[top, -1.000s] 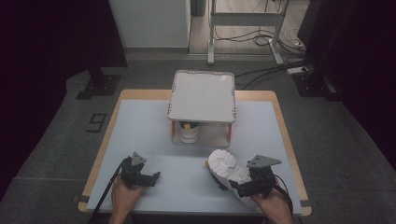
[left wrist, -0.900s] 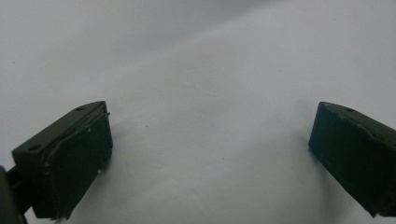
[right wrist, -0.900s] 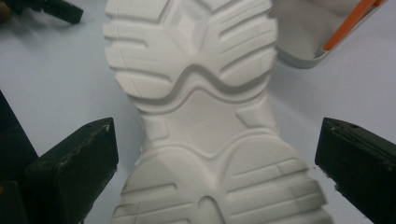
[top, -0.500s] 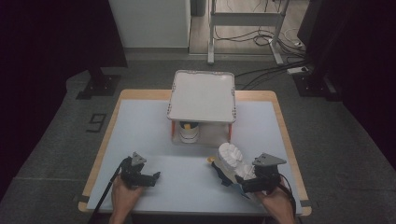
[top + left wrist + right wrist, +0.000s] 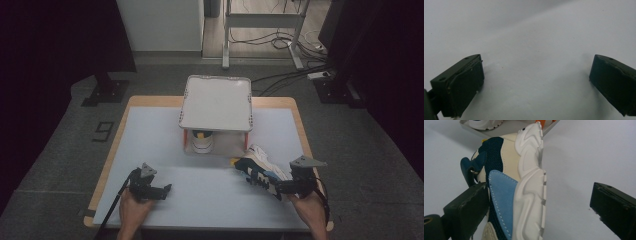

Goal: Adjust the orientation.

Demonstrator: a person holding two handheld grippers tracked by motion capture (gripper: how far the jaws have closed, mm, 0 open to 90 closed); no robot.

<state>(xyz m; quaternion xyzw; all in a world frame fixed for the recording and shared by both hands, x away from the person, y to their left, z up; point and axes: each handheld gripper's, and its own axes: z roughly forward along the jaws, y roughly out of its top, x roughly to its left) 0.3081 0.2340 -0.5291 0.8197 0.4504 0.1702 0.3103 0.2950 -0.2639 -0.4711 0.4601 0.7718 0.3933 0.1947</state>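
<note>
Sneaker [image 5: 261,170] on side, toe toward rack [image 5: 216,102]

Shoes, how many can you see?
2. One shoe lies on its side on the table between the right gripper's open jaws. The other shoe stands under the raised tray; more could hide beneath it.

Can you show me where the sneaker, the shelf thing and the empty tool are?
sneaker [image 5: 260,170], high view, on its blue and cream side.
small rack [image 5: 216,102], high view, on its flat top.
left tool [image 5: 159,190], high view, between its open tips.
</note>
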